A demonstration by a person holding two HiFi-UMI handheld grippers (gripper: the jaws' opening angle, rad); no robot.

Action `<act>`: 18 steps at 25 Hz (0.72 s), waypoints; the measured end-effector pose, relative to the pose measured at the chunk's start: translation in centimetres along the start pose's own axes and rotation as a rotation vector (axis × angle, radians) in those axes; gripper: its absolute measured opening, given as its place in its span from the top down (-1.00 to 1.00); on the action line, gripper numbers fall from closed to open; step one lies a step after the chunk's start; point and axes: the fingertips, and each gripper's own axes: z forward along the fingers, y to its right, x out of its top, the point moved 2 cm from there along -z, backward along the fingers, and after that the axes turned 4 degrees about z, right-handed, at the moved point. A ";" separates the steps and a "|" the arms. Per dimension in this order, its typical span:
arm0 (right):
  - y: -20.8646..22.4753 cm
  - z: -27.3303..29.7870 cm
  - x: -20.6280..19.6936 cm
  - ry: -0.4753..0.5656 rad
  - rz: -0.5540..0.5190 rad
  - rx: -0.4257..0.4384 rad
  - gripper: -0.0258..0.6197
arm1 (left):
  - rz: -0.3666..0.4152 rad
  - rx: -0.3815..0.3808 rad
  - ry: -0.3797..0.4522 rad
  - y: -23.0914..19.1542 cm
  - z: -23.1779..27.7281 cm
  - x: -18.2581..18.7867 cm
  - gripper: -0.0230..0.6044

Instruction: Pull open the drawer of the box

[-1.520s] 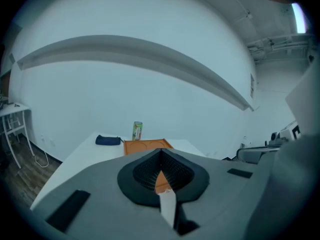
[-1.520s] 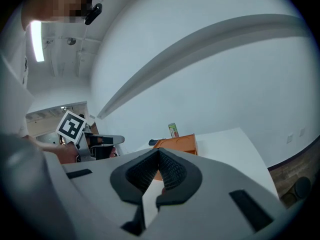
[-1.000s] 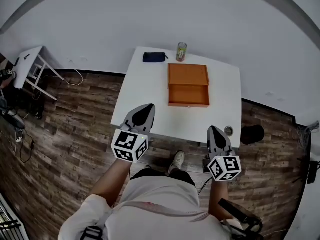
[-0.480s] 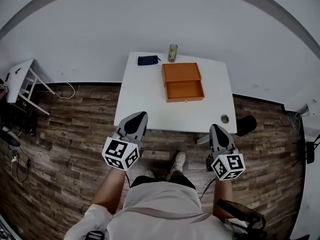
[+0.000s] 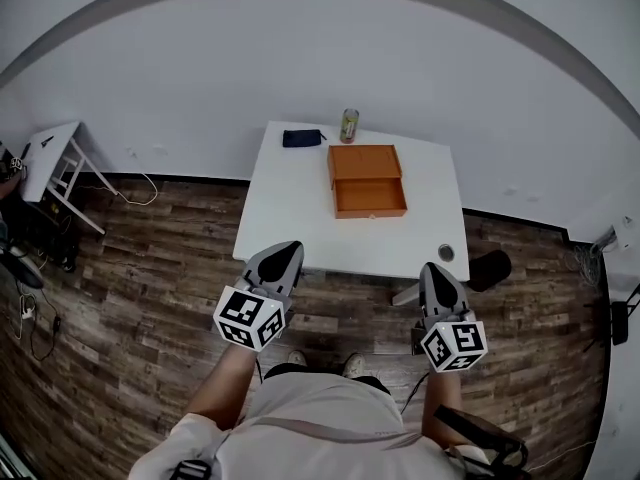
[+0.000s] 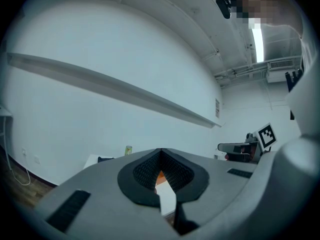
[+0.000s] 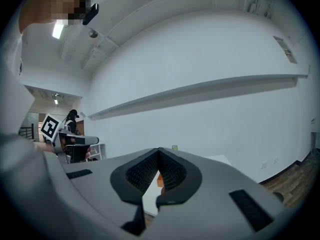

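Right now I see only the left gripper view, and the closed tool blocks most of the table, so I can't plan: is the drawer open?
Observer: Yes. In the head view the drawer is pulled out of the orange box toward the person, and its inside shows.
Operator: Is either tool near it?
Observer: No. The left tool and right tool are both at the near edge of the table, apart from the box.
Operator: Is the right tool holding something?
Observer: No. The right gripper view shows its jaws together with nothing between them.
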 end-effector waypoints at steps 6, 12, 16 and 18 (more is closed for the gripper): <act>2.1 -0.8 1.2 0.008 -0.013 0.026 0.92 | 0.032 -0.006 -0.015 3.1 1.9 0.2 0.89; 3.6 -0.8 1.4 0.009 -0.015 0.038 0.92 | 0.036 -0.004 -0.010 4.7 3.4 0.3 0.89; 4.4 -0.5 1.5 0.009 -0.009 0.048 0.92 | 0.033 0.010 -0.012 4.8 4.1 0.2 0.89; 4.5 -0.3 1.5 0.008 -0.009 0.053 0.92 | 0.032 0.018 -0.013 4.5 4.2 0.0 0.89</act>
